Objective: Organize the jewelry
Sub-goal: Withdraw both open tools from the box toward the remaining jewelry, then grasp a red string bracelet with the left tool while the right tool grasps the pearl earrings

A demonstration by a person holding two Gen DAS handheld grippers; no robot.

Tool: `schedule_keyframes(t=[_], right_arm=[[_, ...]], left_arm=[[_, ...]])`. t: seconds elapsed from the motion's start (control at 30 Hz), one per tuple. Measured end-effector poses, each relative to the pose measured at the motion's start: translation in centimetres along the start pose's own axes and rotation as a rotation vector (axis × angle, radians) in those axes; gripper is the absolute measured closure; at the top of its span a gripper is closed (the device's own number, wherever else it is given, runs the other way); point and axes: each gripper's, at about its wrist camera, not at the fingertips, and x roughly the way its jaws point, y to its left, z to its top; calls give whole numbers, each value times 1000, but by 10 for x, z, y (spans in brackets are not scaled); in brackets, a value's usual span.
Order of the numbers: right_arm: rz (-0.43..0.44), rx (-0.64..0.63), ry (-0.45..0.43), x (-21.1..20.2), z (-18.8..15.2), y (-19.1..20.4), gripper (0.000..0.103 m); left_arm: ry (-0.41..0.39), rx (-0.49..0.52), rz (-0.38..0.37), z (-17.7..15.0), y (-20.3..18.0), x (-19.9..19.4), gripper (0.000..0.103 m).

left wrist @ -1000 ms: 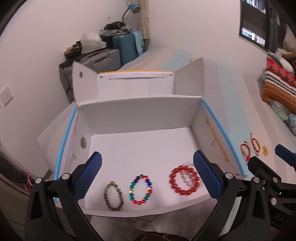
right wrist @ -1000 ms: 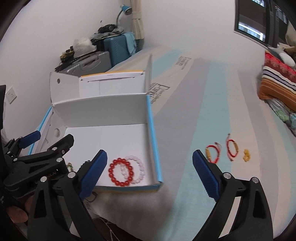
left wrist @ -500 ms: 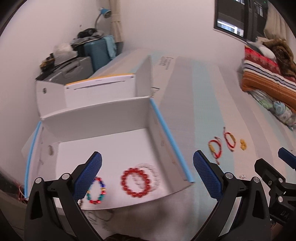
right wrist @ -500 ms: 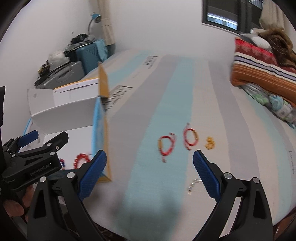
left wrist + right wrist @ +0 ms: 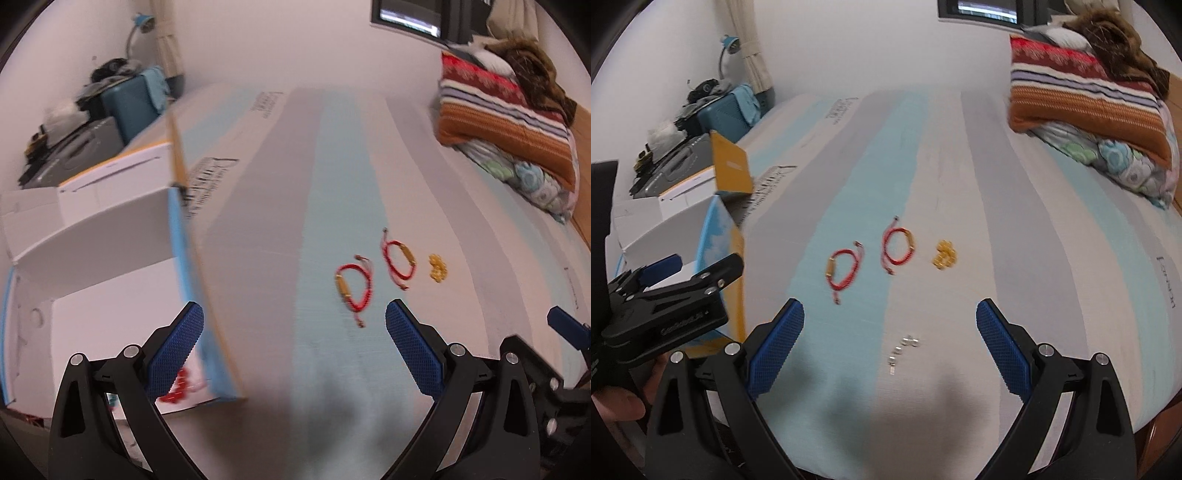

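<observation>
Two red cord bracelets with gold tubes (image 5: pixel 354 285) (image 5: pixel 399 263) and a small gold piece (image 5: pixel 438 267) lie on the striped bed. They also show in the right wrist view: bracelets (image 5: pixel 843 271) (image 5: pixel 898 246), the gold piece (image 5: pixel 944 254), and a small silver piece (image 5: pixel 904 349) nearer. My left gripper (image 5: pixel 294 341) is open and empty, beside the white box (image 5: pixel 110 288), where a red bead bracelet (image 5: pixel 176 387) peeks out. My right gripper (image 5: pixel 889 341) is open and empty above the silver piece.
Folded striped blankets (image 5: pixel 1086 88) are piled at the bed's far right. Suitcases and clutter (image 5: pixel 110 99) stand against the far left wall. The left gripper's body (image 5: pixel 661 299) is at the left of the right wrist view.
Both grippers have swung right, away from the box with its bead bracelets and toward the red cord bracelets on the bed. Both stay open.
</observation>
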Motion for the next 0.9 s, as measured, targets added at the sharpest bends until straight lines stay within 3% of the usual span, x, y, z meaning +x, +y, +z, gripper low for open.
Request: schedule_keyframes(t=[0.37, 0.67, 0.9], right_arm=[[9, 36, 103, 59, -21, -33, 13], [20, -1, 183, 100, -33, -32, 13], [19, -31, 247, 124, -45, -21, 31]], left_arm=[[109, 56, -29, 2, -45, 78, 6], [154, 56, -31, 4, -51, 122, 7], [178, 42, -36, 6, -47, 143, 15]])
